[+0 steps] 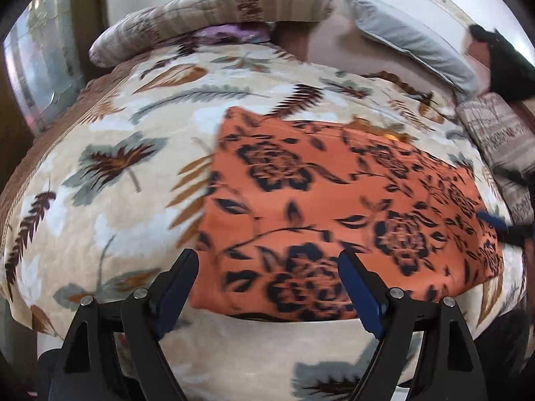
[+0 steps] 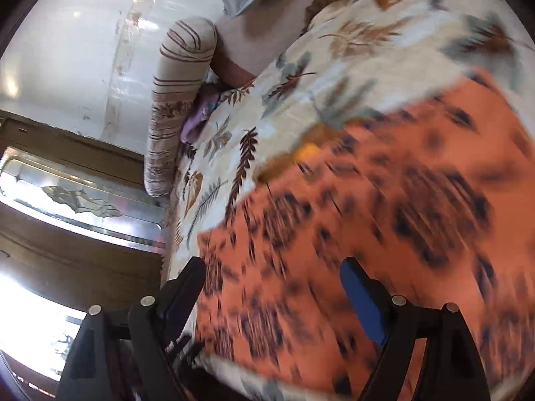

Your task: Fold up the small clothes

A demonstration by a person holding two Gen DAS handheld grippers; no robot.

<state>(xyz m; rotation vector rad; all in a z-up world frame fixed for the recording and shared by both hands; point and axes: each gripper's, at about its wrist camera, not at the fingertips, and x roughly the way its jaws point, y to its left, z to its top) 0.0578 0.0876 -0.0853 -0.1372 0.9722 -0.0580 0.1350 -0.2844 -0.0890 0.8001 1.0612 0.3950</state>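
Observation:
An orange garment with dark floral print (image 1: 334, 207) lies folded flat on a leaf-patterned bedspread (image 1: 100, 173). My left gripper (image 1: 267, 267) is open and empty, hovering just above the garment's near edge. The right gripper's blue-padded tip (image 1: 495, 224) shows at the garment's right edge. In the right wrist view the garment (image 2: 384, 217) fills the frame, blurred by motion. My right gripper (image 2: 271, 274) is open and empty, close above the cloth.
A striped bolster (image 1: 207, 13) and a grey pillow (image 1: 411, 40) lie at the bed's far end, with purple cloth (image 1: 230, 33) under the bolster. A striped cushion (image 1: 501, 140) sits at the right. A mirrored wooden cabinet (image 2: 77, 200) stands beside the bed.

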